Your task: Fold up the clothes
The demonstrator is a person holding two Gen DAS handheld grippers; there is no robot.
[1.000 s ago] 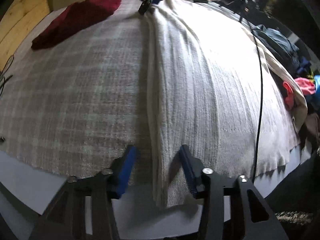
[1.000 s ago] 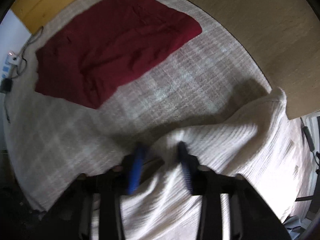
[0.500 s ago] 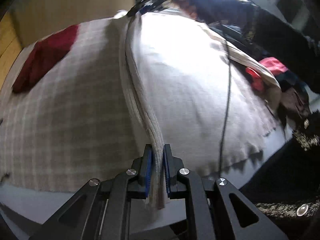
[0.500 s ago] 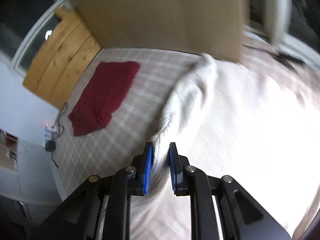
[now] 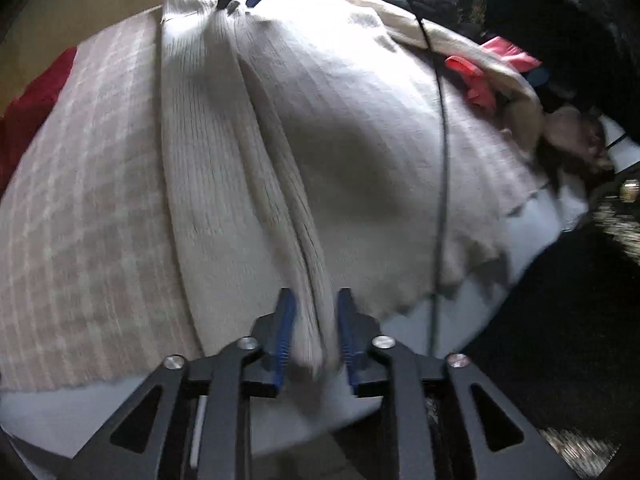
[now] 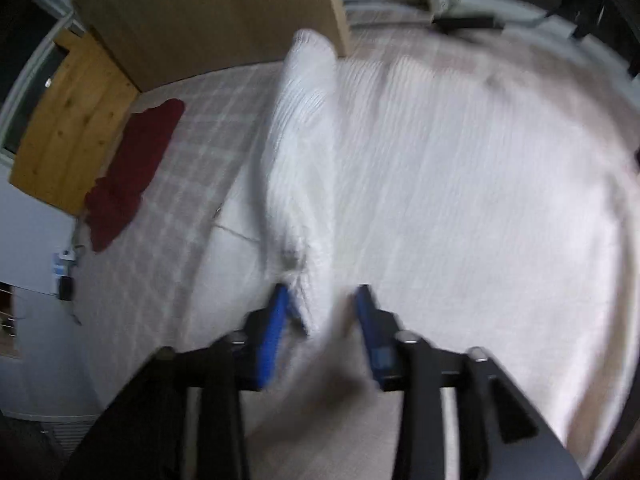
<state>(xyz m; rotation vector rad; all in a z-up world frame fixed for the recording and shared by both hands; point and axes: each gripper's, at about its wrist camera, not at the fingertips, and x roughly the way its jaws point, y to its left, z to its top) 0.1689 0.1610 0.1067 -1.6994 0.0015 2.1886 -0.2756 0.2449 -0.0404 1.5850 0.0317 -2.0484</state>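
The cream ribbed knit garment (image 5: 340, 128) lies spread over a plaid blanket (image 5: 80, 208), which serves as the landmark here. The garment covers the blanket's middle and right part in the left wrist view; one long edge is doubled over into a thick fold running the garment's length toward the left tool.

Left tool (image 5: 314, 332): blue pads are parting. The folded edge of the garment sits between them, with a visible gap on each side; the pads do not press on it.

Right tool (image 6: 320, 320): jaws likewise spreading. A bunched ridge of the garment (image 6: 440, 184) runs down between the pads, close against the left-hand pad and clear of the other. This view is motion-blurred, so actual contact cannot be confirmed.

A dark red garment (image 6: 132, 168) lies flat near the blanket's far left edge, well apart from the cream one. A black cable (image 5: 440, 160) hangs across the cream garment on the blanket's right side. Pink and red clothing (image 5: 480, 76) is heaped beyond the blanket's right edge. A wooden panel (image 6: 68, 136) stands past the blanket, behind the red garment.
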